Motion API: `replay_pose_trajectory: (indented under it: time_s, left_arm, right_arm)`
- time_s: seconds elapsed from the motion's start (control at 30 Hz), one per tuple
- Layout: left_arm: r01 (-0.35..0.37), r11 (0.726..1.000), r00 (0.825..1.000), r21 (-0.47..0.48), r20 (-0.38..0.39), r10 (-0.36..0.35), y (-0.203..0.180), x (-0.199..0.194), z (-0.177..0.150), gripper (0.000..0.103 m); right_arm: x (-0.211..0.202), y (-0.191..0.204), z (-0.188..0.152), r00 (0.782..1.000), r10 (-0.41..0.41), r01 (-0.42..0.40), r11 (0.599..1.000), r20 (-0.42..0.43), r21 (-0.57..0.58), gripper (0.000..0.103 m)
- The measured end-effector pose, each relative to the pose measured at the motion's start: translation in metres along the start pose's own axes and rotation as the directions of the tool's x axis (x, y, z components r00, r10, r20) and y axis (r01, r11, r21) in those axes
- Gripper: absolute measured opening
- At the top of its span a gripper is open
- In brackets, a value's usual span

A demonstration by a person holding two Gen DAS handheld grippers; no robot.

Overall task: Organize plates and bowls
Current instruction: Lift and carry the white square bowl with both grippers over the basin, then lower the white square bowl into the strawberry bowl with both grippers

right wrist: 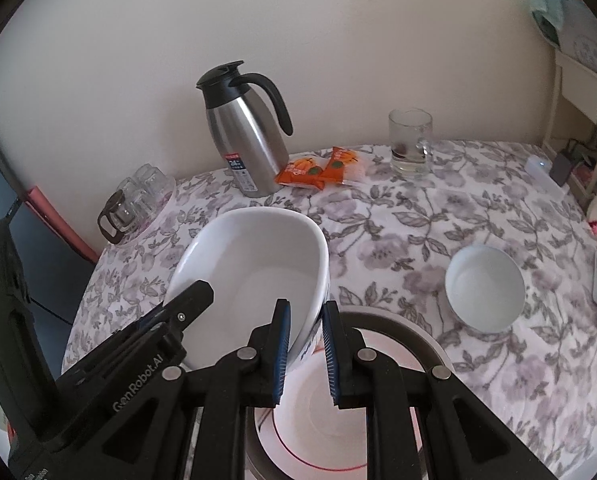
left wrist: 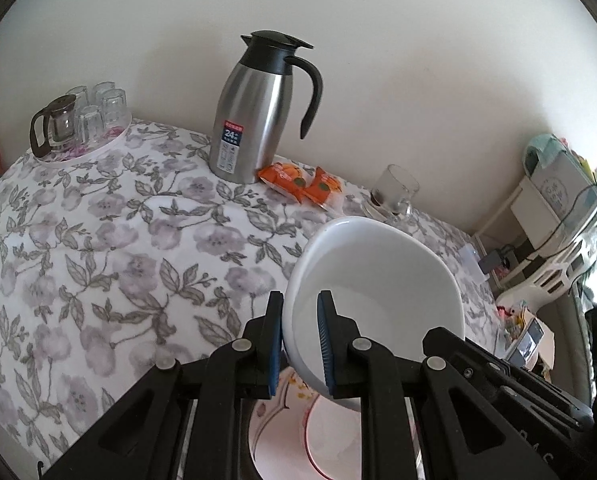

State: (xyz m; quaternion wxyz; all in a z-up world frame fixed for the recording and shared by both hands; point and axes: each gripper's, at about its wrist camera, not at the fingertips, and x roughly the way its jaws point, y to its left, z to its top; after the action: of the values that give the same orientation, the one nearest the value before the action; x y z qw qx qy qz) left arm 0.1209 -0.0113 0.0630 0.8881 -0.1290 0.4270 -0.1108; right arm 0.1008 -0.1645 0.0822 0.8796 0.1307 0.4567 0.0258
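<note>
large bowl pinched from both sides above the plates

a steel thermos jug point(left wrist: 254, 120) stands at the back of the flowered tablecloth point(left wrist: 98, 240) near the wall, with orange snack packets point(left wrist: 298, 182) just beside its base. a glass mug point(right wrist: 410, 144) sits further along the back edge. in the far left corner a round tray point(left wrist: 98, 142) carries upturned glasses and a small glass teapot point(left wrist: 52, 126). a small white bowl point(right wrist: 484, 294) rests upright on the cloth, apart from the plates and to their right. a shelf unit with cables stands off the table's right end.

the large white bowl point(right wrist: 258, 276) is tilted, its opening turned up and toward the cameras, and it is lifted over a stack of plates point(right wrist: 402, 344): a dark-rimmed one under a white one with a red ring.

the left gripper point(left wrist: 300, 344) is clamped on the bowl's left rim, one blue pad inside the wall and one outside. the right gripper point(right wrist: 306, 354) straddles the bowl's right wall, with its left pad inside against the wall; the right pad outside seems a little off it, so i cannot tell whether it truly grips. both grippers point forward across the table, angled slightly downward, the left one's black body visible at the bowl's far side in the right wrist view.
</note>
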Motion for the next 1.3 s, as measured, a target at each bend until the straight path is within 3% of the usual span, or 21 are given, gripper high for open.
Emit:
replay_pose_trajectory:
  time_s: [0.6, 1.3]
  left_arm:
    - [0.003, 0.997, 0.999, 0.075, -0.037, 0.000, -0.025, -0.003, -0.033, 0.018]
    - [0.010, 0.992, 0.990, 0.124, -0.139, 0.008, -0.035, 0.008, -0.062, 0.018]
  right_arm:
    - [-0.019, -0.021, -0.033, 0.998, -0.051, 0.051, 0.999, 0.044, 0.017, 0.018]
    - [-0.007, -0.043, -0.061, 0.996, -0.084, 0.085, 0.994, -0.027, 0.061, 0.019]
